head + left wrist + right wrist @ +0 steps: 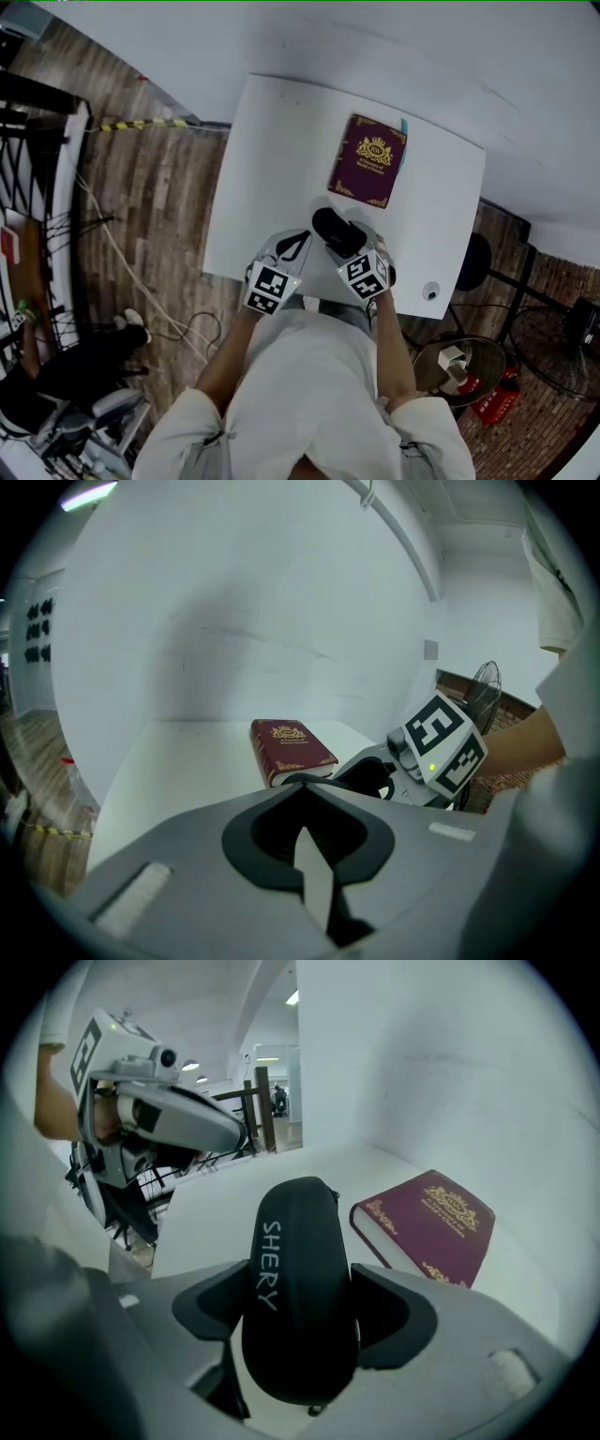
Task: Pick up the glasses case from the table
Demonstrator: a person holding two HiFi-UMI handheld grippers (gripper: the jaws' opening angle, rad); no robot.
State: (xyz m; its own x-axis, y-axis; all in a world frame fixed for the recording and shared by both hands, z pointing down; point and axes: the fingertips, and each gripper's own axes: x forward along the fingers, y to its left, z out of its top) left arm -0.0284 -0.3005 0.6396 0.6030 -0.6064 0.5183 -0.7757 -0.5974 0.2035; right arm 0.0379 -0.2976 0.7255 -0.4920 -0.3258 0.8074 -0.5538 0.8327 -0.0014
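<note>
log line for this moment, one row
right gripper shut on glasses case | left gripper shut, empty | book flat on table beyond case

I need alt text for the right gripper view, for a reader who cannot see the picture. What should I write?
The right claw is closed on a black glasses case with white lettering, a white table behind it. A dark red book with gold ornament lies on the table, right of the case.

Left part of the white rectangular table [267, 159] lies bare and passable. At upper centre a maroon gold-crested hardback book [368, 160] obstructs, near the black oval glasses case [336, 231] below it.
</note>
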